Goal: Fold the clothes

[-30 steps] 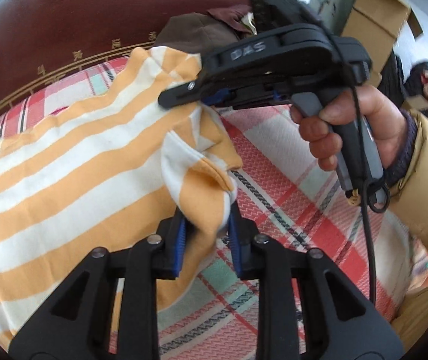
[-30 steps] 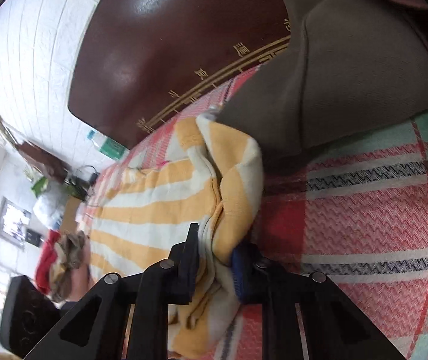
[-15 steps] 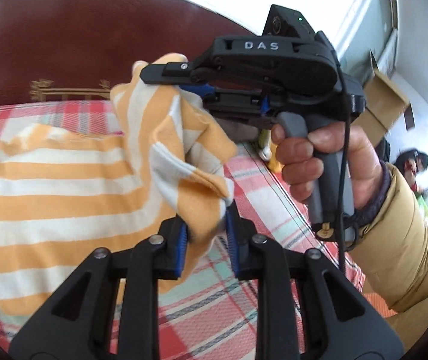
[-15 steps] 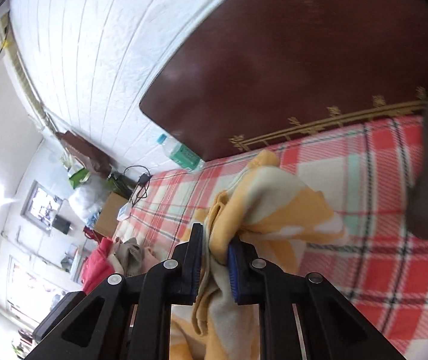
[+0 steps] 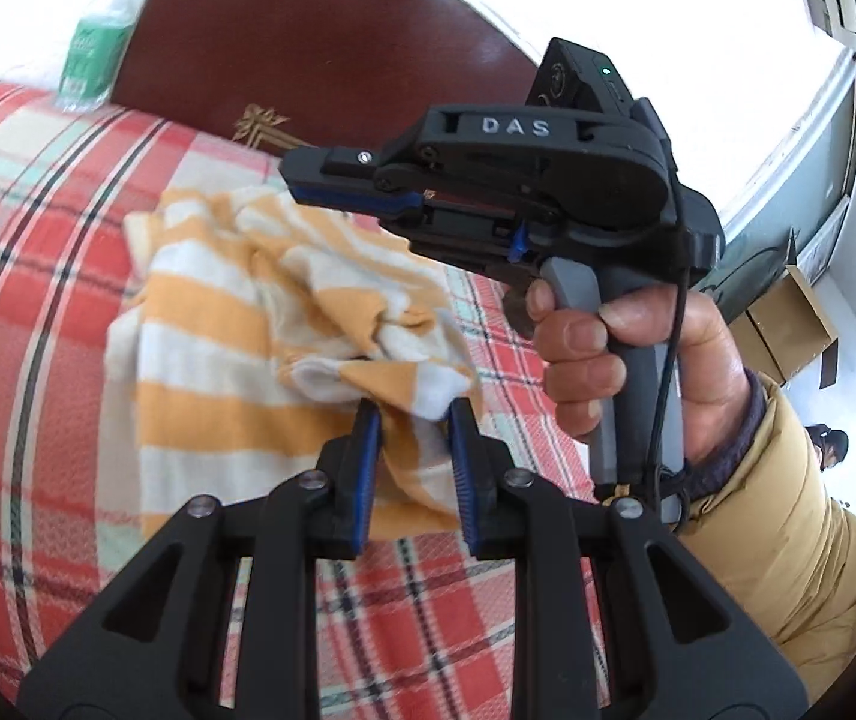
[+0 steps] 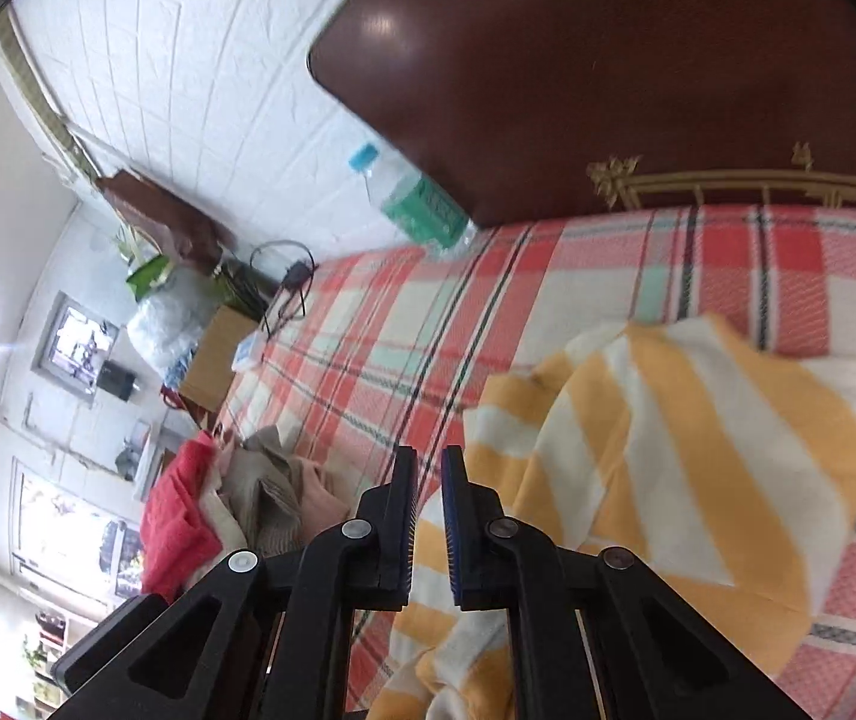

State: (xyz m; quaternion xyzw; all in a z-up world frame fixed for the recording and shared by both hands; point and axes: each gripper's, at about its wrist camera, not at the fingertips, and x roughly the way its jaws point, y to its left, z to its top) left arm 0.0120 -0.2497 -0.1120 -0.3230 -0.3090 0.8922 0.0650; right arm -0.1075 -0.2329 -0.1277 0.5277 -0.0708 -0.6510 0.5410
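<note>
An orange-and-white striped garment lies bunched on the red plaid bedspread. My left gripper is shut on a fold at its near edge. In the left wrist view my right gripper, held by a hand, hovers above the garment with nothing in it. In the right wrist view the right gripper shows a narrow gap between its closing jaws, with nothing between them. The striped garment lies below it and to the right.
A dark wooden headboard stands at the bed's far end, with a green-labelled water bottle by its corner. A pile of red and beige clothes sits at the bed's left edge. A cardboard box stands on the floor to the right.
My right gripper has let go of the striped garment and lifted off it. The raised part has dropped onto the bed. Both grippers swung toward the bottle end of the headboard.
</note>
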